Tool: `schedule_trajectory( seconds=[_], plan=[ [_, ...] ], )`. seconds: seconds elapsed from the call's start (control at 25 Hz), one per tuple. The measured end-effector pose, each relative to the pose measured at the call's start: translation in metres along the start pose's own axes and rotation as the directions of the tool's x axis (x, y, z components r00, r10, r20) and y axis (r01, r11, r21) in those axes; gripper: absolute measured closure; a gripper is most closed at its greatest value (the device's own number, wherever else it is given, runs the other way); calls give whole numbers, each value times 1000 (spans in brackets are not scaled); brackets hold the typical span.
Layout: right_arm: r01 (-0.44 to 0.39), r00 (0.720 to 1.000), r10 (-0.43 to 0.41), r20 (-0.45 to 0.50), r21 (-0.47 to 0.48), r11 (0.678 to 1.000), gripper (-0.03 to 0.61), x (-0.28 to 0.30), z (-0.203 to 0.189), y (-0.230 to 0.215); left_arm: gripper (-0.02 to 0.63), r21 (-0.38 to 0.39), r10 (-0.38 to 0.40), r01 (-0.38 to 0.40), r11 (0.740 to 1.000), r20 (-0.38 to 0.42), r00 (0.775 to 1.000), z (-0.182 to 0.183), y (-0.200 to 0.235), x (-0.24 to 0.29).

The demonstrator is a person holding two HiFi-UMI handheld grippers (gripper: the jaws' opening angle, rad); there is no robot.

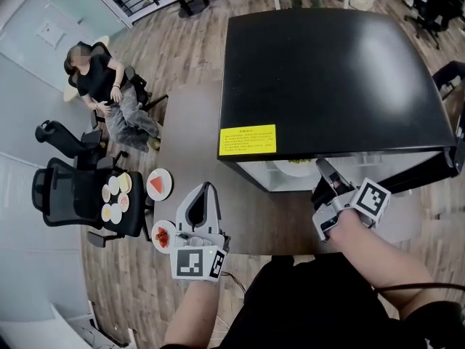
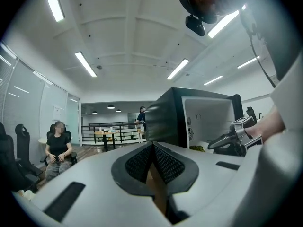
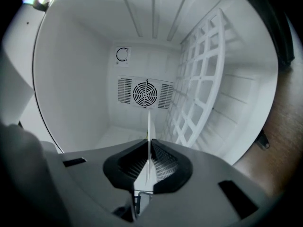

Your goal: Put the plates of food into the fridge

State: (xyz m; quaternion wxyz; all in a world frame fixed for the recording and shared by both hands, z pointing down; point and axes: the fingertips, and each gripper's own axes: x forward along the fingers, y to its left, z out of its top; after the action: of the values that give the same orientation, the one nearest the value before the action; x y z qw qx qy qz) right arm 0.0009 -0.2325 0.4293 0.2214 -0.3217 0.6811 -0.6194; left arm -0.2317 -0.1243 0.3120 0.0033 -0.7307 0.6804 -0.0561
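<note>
Though edge-on and reduced to a thin white sliver at centre frame, the plate [image 3: 149,122] is pinched by the right gripper [image 3: 148,145] inside the white fridge [image 3: 80,89] — the left gripper [image 2: 153,148] has its jaws pressed together, empty.

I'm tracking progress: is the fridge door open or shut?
Open: the door stands aside, and the right gripper holds a plate inside the fridge.

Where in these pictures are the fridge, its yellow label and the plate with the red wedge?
fridge [image 1: 327,71]: head view, on its black top.
yellow label [image 1: 248,139]: head view, middle of the label.
plate with the red wedge [image 1: 167,177]: head view, on its white rim.
</note>
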Motion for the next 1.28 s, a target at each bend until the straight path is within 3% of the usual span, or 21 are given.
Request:
schedule_trajectory(
  seconds=[0.4,0.72,0.88,1.04,1.16,1.28],
  plan=[
    [51,991,-56,122,43,998,555,10,-6,-12,607,-31,-89,89,996,-5,996,-19,27,10],
    [108,981,-117,153,64,992,555,19,-9,-22,607,-47,-135,135,990,-9,991,-28,42,24],
    [201,967,-194,166,-26,979,555,15,-4,-26,607,-57,-156,155,986,-4,988,-29,40,31],
    [324,942,-290,169,-235,916,551,13,-3,-21,607,-63,-170,169,984,2,986,-28,38,33],
    [392,920,-351,176,-388,834,531,13,-1,-21,607,-67,-170,170,983,5,985,-28,39,33],
    [431,901,-393,182,-467,772,493,10,-3,-27,607,-69,-165,165,984,12,986,-26,41,32]
  ],
)
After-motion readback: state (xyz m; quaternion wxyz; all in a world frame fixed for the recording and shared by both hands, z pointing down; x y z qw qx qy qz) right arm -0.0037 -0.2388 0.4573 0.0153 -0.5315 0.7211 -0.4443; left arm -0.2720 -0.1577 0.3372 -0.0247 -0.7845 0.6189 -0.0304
